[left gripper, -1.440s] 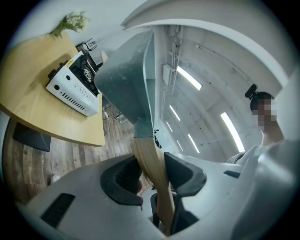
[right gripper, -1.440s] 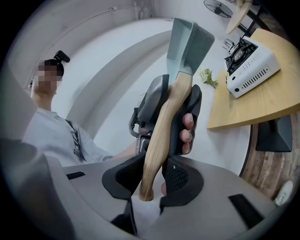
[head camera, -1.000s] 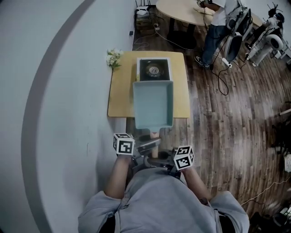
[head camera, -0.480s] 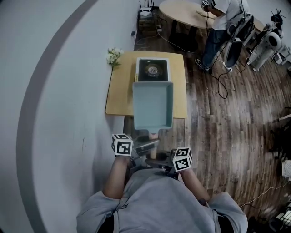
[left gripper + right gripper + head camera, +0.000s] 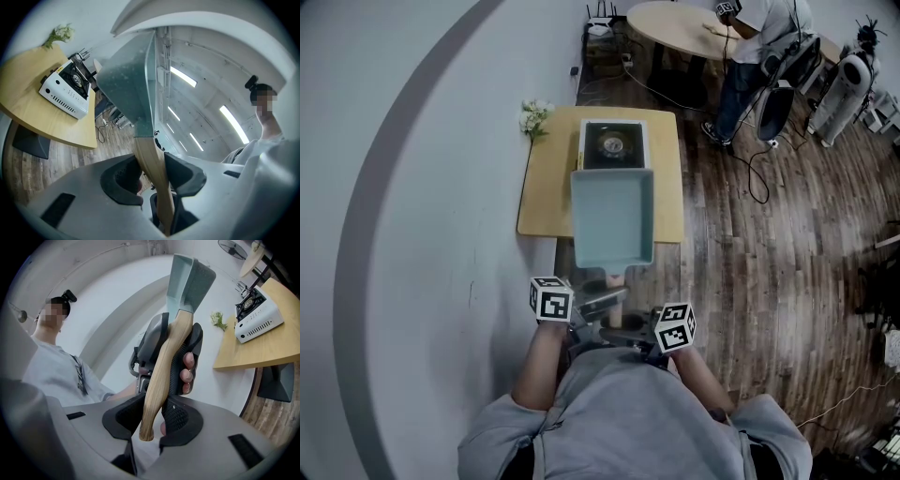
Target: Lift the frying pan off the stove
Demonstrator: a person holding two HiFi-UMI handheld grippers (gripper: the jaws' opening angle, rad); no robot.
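Frying pan is airborne off the stove, over the surface's near edge, with left gripper and right gripper jaws both clamped on its wooden handle (two grips likely steady the long lever)

The left claw and the right claw point level and face each other. Each has its jaws pressed onto the wooden handle, the right claw nearer the handle's free end. Behind the claws, the left forearm and the right forearm reach forward with the elbows bent.
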